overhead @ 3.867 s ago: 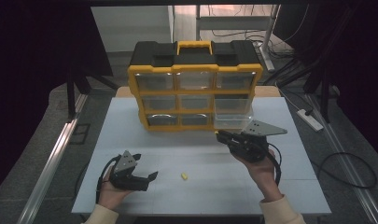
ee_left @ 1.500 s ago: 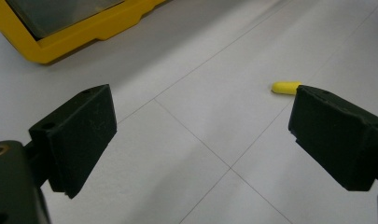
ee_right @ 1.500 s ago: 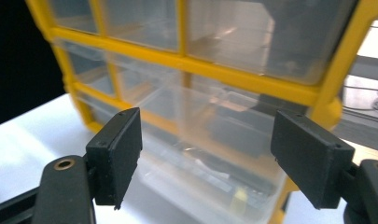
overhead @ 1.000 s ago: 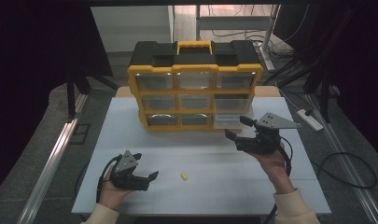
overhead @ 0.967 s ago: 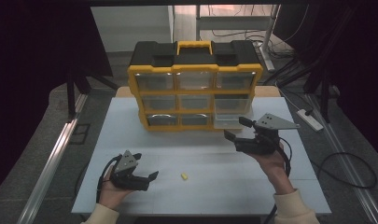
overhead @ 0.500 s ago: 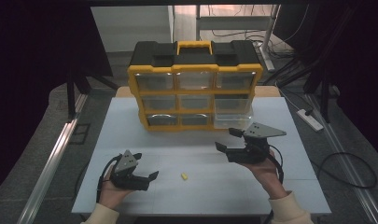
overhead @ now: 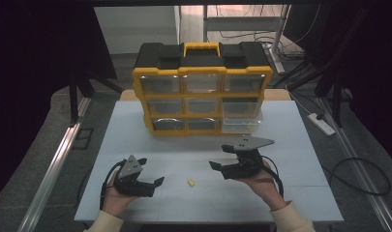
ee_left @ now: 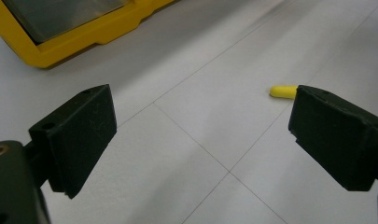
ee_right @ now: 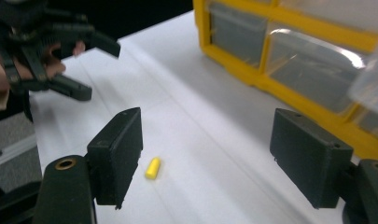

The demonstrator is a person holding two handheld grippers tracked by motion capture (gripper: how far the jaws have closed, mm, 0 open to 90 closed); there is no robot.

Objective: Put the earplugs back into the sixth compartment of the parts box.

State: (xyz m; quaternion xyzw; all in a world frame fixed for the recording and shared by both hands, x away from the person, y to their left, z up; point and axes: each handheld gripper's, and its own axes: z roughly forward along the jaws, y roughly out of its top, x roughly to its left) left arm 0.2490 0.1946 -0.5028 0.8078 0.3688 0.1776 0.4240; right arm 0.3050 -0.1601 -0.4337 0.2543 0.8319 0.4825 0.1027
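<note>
Left gripper (overhead: pixel 135 175): nearest me, resting low on the table (overhead: pixel 300 188) in my left hand, jaws spread wide with nothing between them. It has not shifted from a second ago.

Yellow piece (overhead: pixel 190 182): a small capsule-shaped bit lying loose on the table between my two grippers, nearer the front edge than the cabinet. In the left gripper view it peeks out just past one jaw (ee_left: pixel 282 91); in the right gripper view it lies just beside the left-hand jaw (ee_right: pixel 152 168), not yet between the two.

Right gripper (overhead: pixel 230 162): jaws wide, empty. A second ago I had it up by the pulled-out drawer; it has since dropped and come back toward me, and now points at the yellow piece.

What that means: I judge I am lining up for the pick-up; the grasp is not yet made.

Drawer (overhead: pixel 239 124): clear, bottom right of the cabinet, pulled out, probably where the piece belongs.

Cabinet (overhead: pixel 202 72): yellow and black, at the far side of the table.
</note>
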